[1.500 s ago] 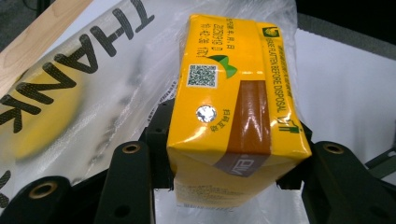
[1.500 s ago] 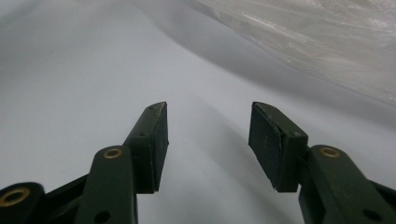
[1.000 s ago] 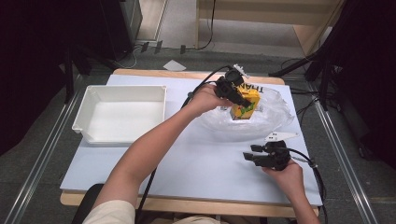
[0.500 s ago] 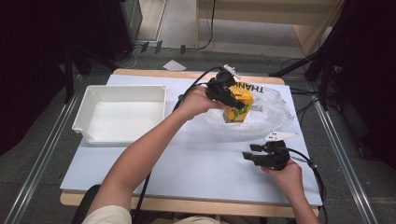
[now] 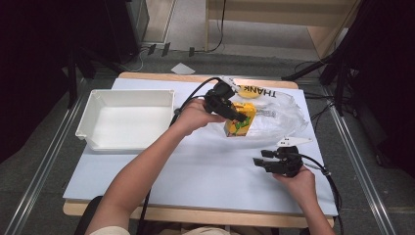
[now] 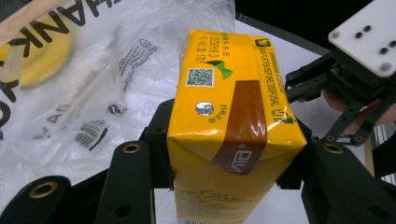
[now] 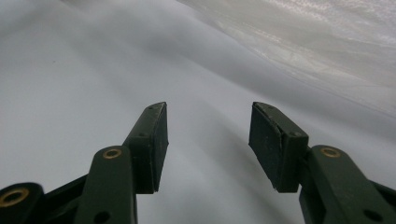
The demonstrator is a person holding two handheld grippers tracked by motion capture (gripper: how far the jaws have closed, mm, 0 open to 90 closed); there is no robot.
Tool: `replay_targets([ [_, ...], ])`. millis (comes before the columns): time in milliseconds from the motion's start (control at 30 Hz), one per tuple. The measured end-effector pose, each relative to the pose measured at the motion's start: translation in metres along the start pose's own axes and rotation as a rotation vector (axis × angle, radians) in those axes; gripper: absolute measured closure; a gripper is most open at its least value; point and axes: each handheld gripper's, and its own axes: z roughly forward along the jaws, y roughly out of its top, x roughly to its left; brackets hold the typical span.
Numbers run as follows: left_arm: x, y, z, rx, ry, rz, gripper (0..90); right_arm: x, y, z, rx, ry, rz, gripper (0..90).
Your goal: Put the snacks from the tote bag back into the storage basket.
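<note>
Slippage is the main risk judged here: the yellow drink carton (image 6: 229, 126) is clamped between the jaws of the left gripper (image 5: 234, 113) above the white mat (image 5: 195, 176), just beside the clear plastic bag (image 5: 279, 115), and its glossy sides could slide out or be dented if squeezed harder. The right gripper (image 5: 264, 162) is held apart and empty low over the mat. "THANK" is read on the bag; a QR code and small print are seen on the carton, the brand not legible.

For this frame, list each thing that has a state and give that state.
Juice carton: clamped in the left tool, out of the bag.
Plastic bag: crumpled, lying on the table.
White bin: empty.
Right tool: open, holding nothing, above the table.
</note>
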Motion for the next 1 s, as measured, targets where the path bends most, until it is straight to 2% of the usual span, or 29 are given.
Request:
replay_targets([
  [433,-0.009,-0.028,-0.022,-0.027,0.03,-0.014,52.7,-0.001,0.001,0.002,0.002,-0.001,0.005,47.6],
  [633,-0.007,-0.04,-0.034,-0.041,0.045,-0.04,52.6,-0.001,0.001,0.005,0.004,0.001,-0.005,46.4],
  [700,-0.007,-0.041,-0.037,-0.043,0.05,-0.037,52.6,-0.001,0.0,0.006,0.005,0.002,-0.011,46.2],
  [1000,0.0,-0.045,-0.047,-0.067,0.051,-0.072,52.6,0.0,0.0,0.007,0.013,-0.001,-0.015,45.6],
])
